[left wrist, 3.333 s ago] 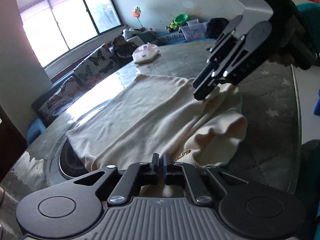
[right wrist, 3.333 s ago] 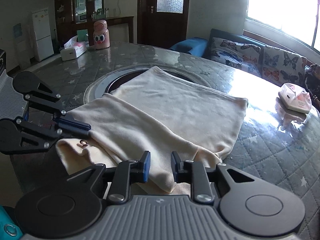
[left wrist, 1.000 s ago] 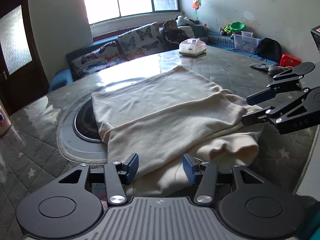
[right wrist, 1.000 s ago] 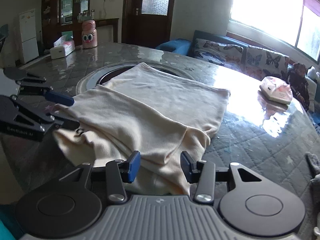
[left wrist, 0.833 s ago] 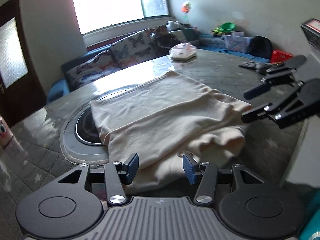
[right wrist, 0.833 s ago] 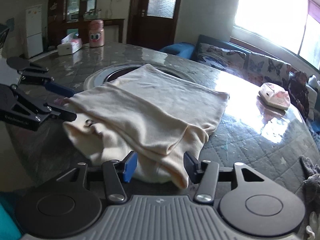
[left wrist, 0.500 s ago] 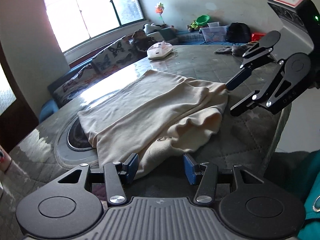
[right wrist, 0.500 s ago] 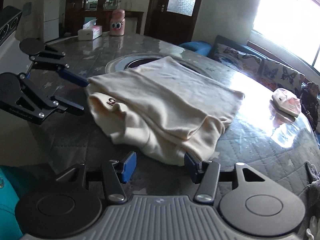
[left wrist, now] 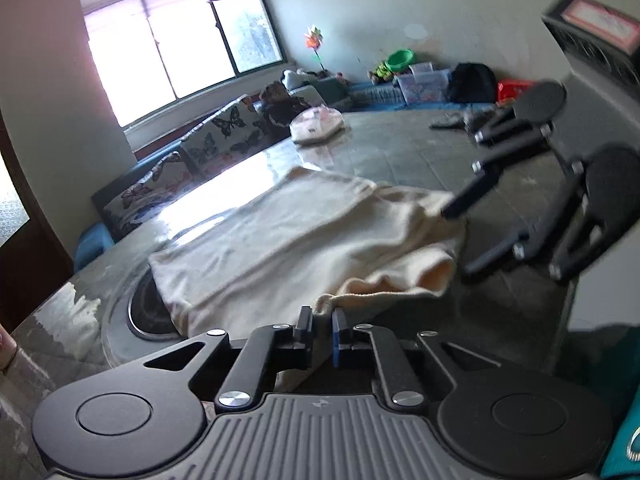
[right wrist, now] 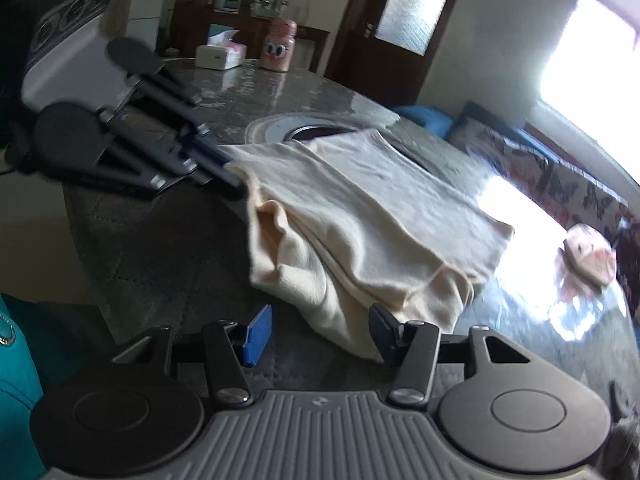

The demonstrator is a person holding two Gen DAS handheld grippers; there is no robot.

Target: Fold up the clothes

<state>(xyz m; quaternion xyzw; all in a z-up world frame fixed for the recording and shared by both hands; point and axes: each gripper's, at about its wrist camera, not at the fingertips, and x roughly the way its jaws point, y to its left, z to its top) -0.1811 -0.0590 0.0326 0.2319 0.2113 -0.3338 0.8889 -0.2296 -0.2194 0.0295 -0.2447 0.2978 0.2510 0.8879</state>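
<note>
A cream garment [left wrist: 288, 236] lies partly folded on the round grey table [left wrist: 400, 152]; it also shows in the right wrist view [right wrist: 360, 216]. My left gripper [left wrist: 322, 330] is shut on the garment's near corner; in the right wrist view [right wrist: 230, 170] it pinches that corner at the left. My right gripper [right wrist: 318, 330] is open, its jaws on either side of the garment's near hem, holding nothing. In the left wrist view the right gripper [left wrist: 460, 236] is open at the garment's right end.
A pink and white bundle [left wrist: 316, 126] lies far on the table, also in the right wrist view [right wrist: 588, 258]. A tissue box [right wrist: 220, 55] and a pink bottle [right wrist: 278, 46] stand at the far side. A round inset [right wrist: 304, 130] lies under the garment. A butterfly-print sofa [left wrist: 192, 164] stands beyond.
My left gripper has closed on the garment's near corner. My right gripper has stayed open and moved in close to the hem. Both views have swung.
</note>
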